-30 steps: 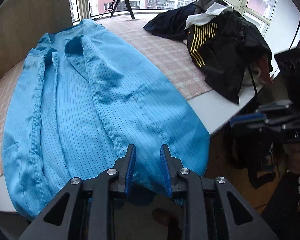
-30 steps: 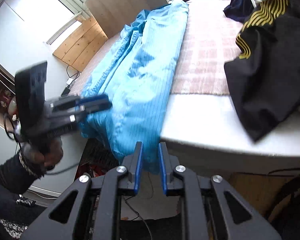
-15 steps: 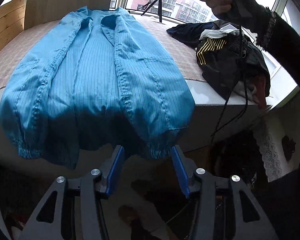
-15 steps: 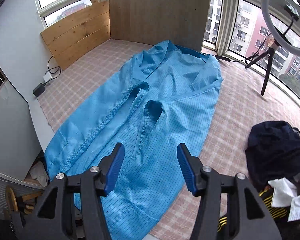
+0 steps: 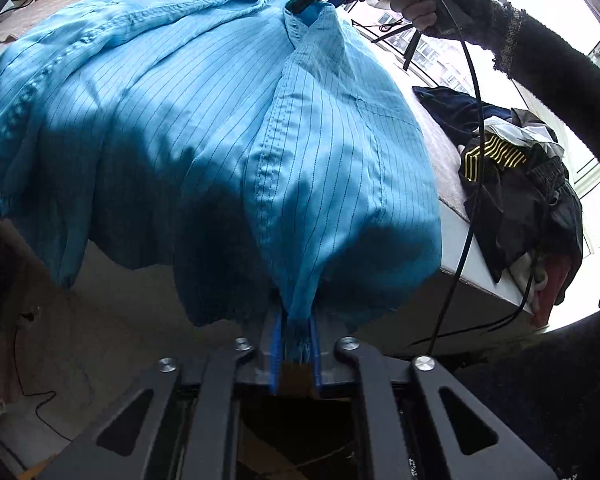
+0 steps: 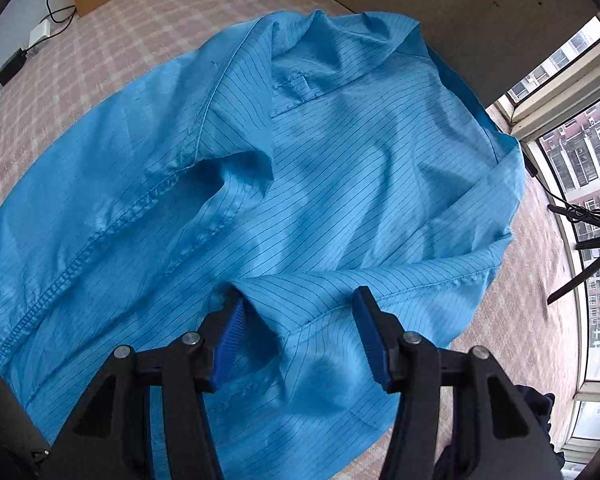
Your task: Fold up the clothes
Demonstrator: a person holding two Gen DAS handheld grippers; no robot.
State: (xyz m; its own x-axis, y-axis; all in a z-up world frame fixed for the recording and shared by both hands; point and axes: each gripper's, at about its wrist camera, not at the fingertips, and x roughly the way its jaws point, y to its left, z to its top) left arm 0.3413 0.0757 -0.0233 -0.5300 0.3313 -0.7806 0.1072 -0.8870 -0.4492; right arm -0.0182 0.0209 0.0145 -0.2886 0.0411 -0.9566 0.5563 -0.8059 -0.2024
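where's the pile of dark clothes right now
In the left wrist view, the pile of dark clothes sits at the right on the table's near edge, right of the blue shirt.

The shirt (image 5: 228, 128) lies on the tabletop (image 5: 456, 240), its bottom edge hanging over the front. A pile of clothes (image 5: 516, 184) sits to its right.
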